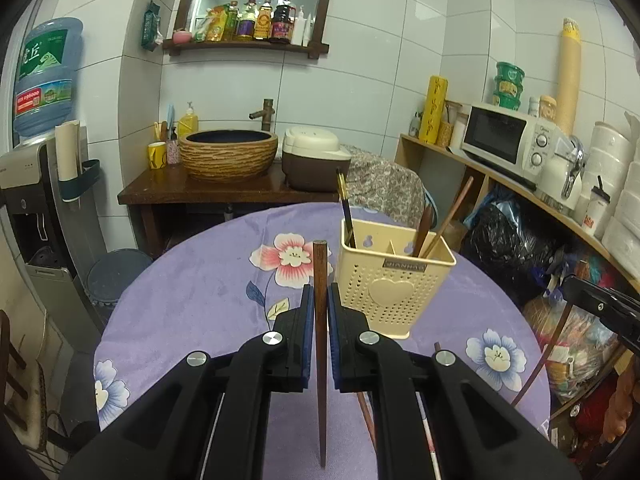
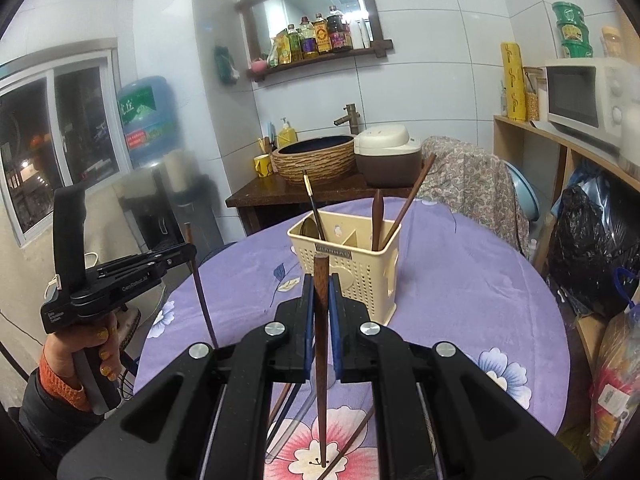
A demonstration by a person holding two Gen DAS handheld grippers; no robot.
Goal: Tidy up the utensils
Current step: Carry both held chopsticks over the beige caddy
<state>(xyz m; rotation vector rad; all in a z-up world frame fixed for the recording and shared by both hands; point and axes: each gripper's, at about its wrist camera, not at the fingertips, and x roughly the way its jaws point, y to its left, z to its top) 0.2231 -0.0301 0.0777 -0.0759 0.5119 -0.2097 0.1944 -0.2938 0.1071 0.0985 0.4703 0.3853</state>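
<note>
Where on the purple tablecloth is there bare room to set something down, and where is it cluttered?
Free: the tablecloth left of the cream utensil holder, and the stretch right of it. Crowded: the near edge, where loose utensils lie under the right gripper.

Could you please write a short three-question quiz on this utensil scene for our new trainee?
1. True or false: the left gripper is shut on a chopstick.
2. The cream utensil holder stands on: A) the lilac floral tablecloth; B) the microwave; C) the sink.
3. Fill in: the right gripper clamps a brown ____.

Key: 1 true; 2 A; 3 chopstick.
</note>
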